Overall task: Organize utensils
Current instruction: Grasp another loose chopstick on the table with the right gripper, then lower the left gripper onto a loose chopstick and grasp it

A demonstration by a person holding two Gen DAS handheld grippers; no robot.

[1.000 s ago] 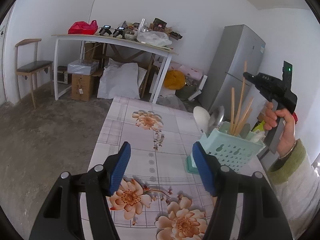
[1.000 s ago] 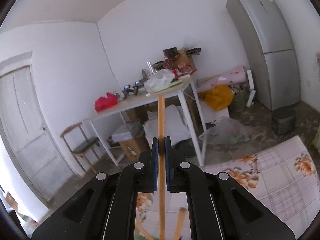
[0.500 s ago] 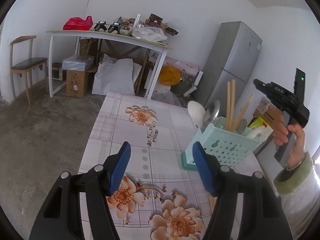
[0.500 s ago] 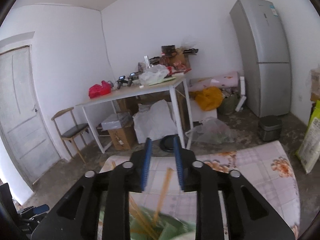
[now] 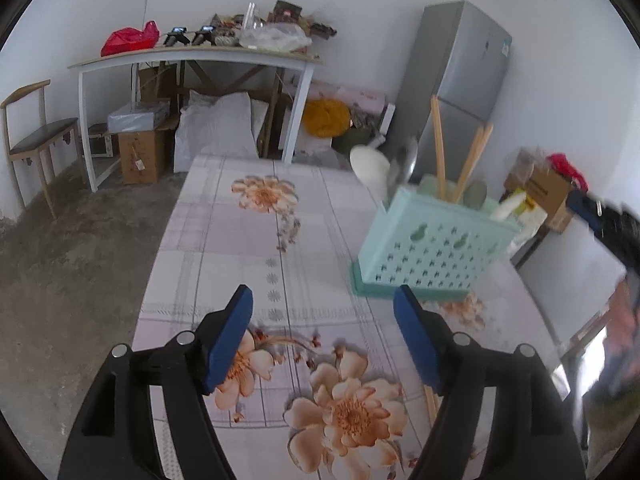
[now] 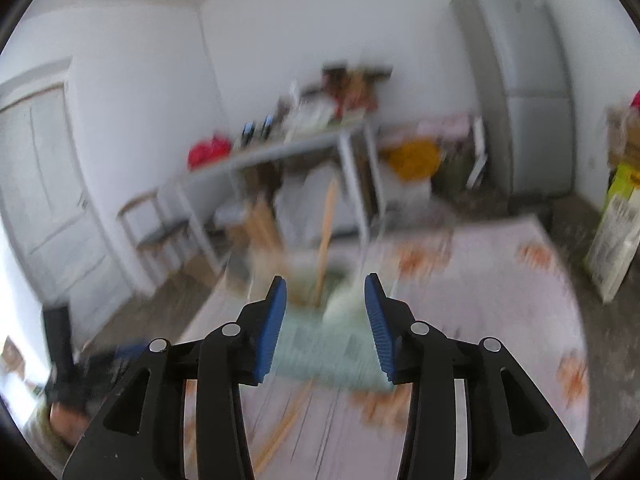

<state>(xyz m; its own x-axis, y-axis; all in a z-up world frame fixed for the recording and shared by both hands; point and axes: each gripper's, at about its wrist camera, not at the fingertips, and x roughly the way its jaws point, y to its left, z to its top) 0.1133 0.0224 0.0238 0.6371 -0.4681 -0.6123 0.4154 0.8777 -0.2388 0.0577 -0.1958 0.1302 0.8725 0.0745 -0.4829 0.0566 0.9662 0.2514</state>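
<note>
Two grippers are working over the flowered tablecloth (image 5: 224,240), and neither is holding anything. The left gripper (image 5: 322,336) is hovering with its blue pads (image 5: 230,340) spread wide and widening further, nothing between them but bare cloth. The right gripper (image 6: 325,324) is also opening, its jaws empty, with the mint caddy (image 6: 328,344) sitting blurred just beyond its tips.

From the left wrist view that caddy (image 5: 432,248) is standing ahead and to the right of the tool, upright on its base. Inside it, wooden chopsticks (image 5: 438,148) are leaning upright beside a white spoon (image 5: 370,162) and a metal spoon (image 5: 404,164) — likely sorted that way so the handles or bowls stay reachable from above. At least one more chopstick (image 6: 286,424) is lying flat on the cloth close under the right tool, near its left jaw; it is probably the next piece to be collected, which would explain the opening jaws.

Beyond the table's far end, ahead of both tools, a white workbench (image 5: 192,56) is carrying clutter and a red bag (image 5: 128,38). A wooden chair (image 5: 36,124) is standing far left, a grey refrigerator (image 5: 460,76) ahead to the right, and boxes and sacks are resting on the rough concrete floor (image 5: 80,232).
</note>
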